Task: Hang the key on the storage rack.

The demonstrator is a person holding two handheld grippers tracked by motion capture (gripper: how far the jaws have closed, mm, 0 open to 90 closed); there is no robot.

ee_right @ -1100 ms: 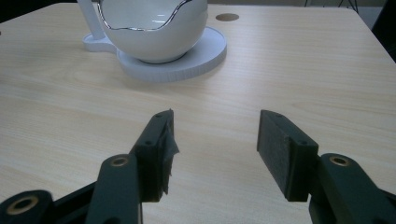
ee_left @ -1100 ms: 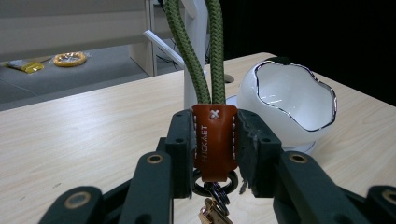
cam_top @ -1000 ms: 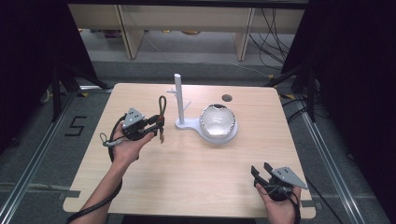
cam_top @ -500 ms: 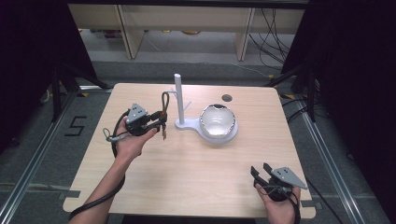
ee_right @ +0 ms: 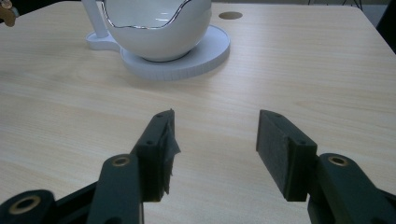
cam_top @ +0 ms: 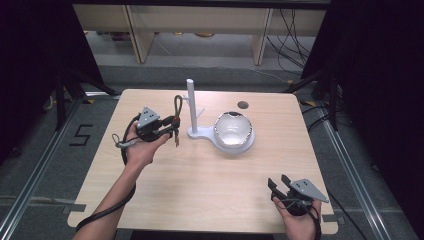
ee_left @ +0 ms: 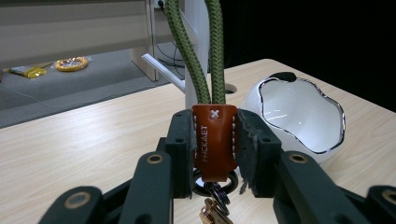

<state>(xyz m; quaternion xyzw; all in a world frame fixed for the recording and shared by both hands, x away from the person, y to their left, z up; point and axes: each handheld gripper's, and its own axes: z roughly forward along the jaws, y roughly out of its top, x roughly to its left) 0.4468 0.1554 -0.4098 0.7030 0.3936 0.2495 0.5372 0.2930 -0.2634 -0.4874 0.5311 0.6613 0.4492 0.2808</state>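
Keychain point(ee_left: 214, 140): brown leather tab w/ a green cord loop, and we see it pinched between the left gripper's point(ee_left: 215, 144) jaws, tab upright, cord running up out of the top of the left gripper view, a dark ring and a brass clip hanging below the tab. In the high view the keychain point(cam_top: 176, 120) sits at about 10 o'clock from the table point(cam_top: 200, 185) centre, held above the wood, loop standing up, just beside the white post point(cam_top: 191, 102) on its 9 o'clock side; we can't tell if cord and post touch. The left gripper point(cam_top: 167, 125) is gripped by the left hand point(cam_top: 142, 147), forearm coming in from 7 o'clock. At approx. 12 o'clock of centre stands the white bowl point(cam_top: 233, 129) w/ a wavy chrome rim, on a round base joined to the post's foot. A small round hole point(cam_top: 243, 105) lies in the table beyond the bowl. The right gripper point(cam_top: 279, 186) is down at 4 o'clock near the table edge, well apart from the bowl; its jaws are spread wide w/ bare wood between them in the right gripper view point(ee_right: 215, 149).
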